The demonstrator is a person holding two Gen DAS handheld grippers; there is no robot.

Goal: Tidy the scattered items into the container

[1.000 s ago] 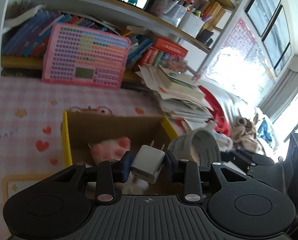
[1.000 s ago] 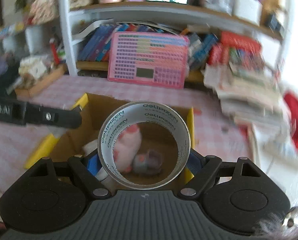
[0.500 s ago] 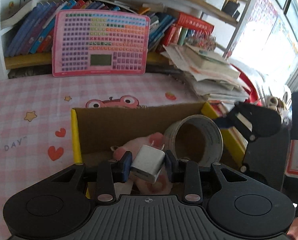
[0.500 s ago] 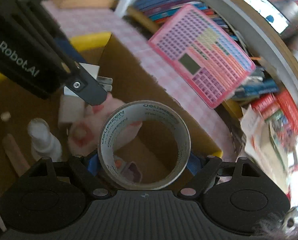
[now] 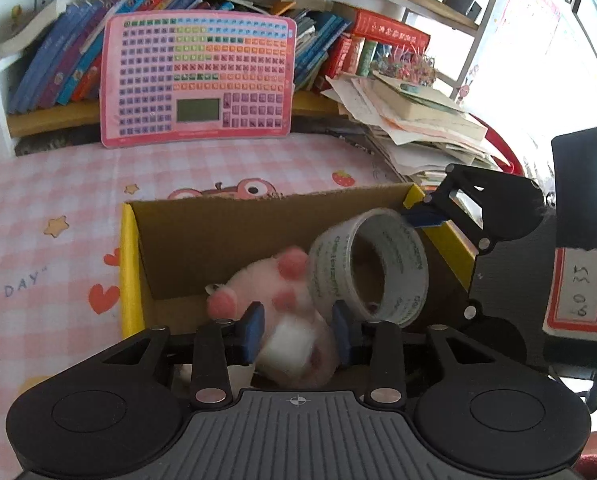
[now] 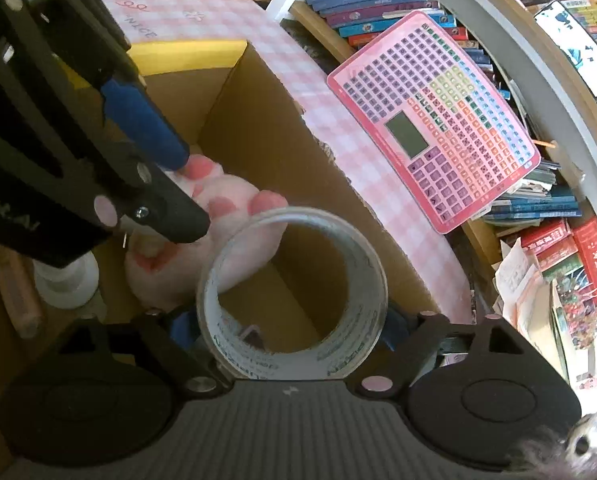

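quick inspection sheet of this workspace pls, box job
surface: pink checked tablecloth, under the box
job's things: cardboard box open; pink plush, white bottle inside; tape roll held over the box; blurred white block between the left fingers, contact unclear
clutter: paper stack beside the box
grippers: left gripper open over the box; right gripper shut on tape roll
cables: nothing seen
surroundings: pink button board leaning on bookshelf

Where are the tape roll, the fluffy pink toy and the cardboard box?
tape roll (image 6: 234,280), right wrist view, left band.
fluffy pink toy (image 5: 282,284), left wrist view, its body.
cardboard box (image 5: 234,240), left wrist view, inner back wall.
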